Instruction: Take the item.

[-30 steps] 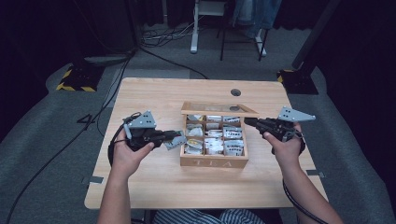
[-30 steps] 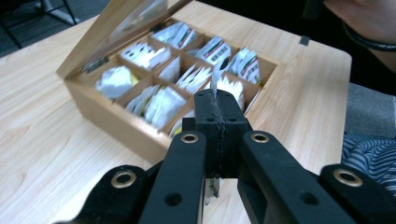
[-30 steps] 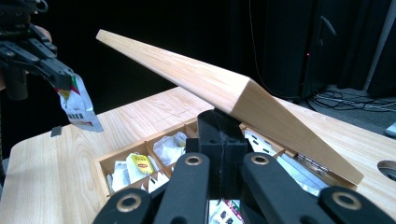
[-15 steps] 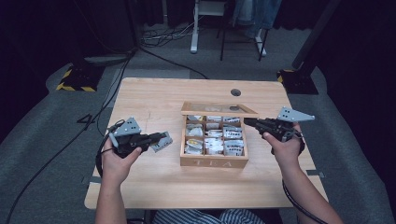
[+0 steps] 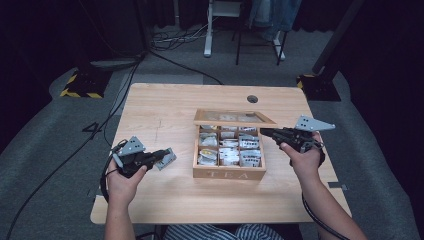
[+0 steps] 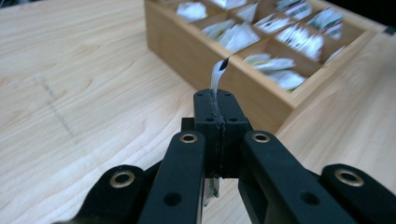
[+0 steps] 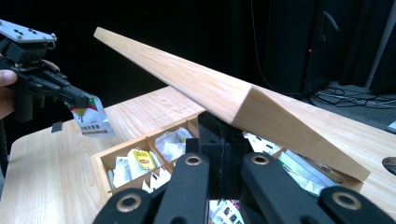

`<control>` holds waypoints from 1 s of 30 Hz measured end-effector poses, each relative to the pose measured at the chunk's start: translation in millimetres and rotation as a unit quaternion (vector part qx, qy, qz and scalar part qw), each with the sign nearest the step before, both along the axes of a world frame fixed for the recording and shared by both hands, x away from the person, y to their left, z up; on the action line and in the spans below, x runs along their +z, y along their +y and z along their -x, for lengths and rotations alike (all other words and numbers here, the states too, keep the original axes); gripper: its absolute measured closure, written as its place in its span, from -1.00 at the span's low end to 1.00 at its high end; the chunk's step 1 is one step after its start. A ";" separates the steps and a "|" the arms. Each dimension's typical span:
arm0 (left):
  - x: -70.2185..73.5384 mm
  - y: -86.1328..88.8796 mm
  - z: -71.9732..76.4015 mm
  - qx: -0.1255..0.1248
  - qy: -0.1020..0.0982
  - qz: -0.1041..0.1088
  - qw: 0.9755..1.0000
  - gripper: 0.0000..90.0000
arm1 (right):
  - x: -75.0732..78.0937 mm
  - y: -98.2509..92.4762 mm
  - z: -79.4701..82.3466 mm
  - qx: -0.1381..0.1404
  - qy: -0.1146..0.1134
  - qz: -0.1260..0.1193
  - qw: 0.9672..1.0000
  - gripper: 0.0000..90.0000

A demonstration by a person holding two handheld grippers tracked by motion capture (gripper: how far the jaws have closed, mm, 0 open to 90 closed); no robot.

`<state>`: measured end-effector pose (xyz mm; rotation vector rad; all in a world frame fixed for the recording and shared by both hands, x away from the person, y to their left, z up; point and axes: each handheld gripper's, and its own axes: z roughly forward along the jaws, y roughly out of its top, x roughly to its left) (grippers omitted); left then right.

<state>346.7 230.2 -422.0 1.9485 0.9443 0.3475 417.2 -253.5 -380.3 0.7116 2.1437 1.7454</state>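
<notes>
A wooden tea box (image 5: pixel 227 173) sits mid-table with several compartments of tea bags. Its glazed lid (image 5: pixel 232 118) is raised. My right gripper (image 5: pixel 263 132) is shut, its tips at the lid's right front corner; in the right gripper view the lid (image 7: pixel 224 98) rests slanting just above the closed jaws. My left gripper (image 5: pixel 159 156) hovers low over the table left of the box, shut on a tea bag (image 5: pixel 166 158). In the left gripper view the tea bag (image 6: pixel 218 74) sticks up edge-on from the closed jaws, before the box wall (image 6: pixel 187 51). The right gripper view shows the left gripper (image 7: pixel 81 100) with the tea bag (image 7: pixel 91 119) hanging.
A round cable hole (image 5: pixel 252 99) lies at the table's far right. Bare wood stretches left of the box (image 5: pixel 150 115) and along the near edge. Cables and a yellow-striped block (image 5: pixel 80 85) lie on the floor beyond the table's left.
My left gripper has moved left and down, away from the box, carrying the tea bag. The right gripper and the raised lid have stayed put.
</notes>
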 end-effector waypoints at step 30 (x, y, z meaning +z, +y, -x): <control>-33.2 20.9 -36.6 0.065 0.080 -0.006 0.995 0.83 | -1.2 1.0 -0.2 0.001 0.002 0.001 1.000 1.00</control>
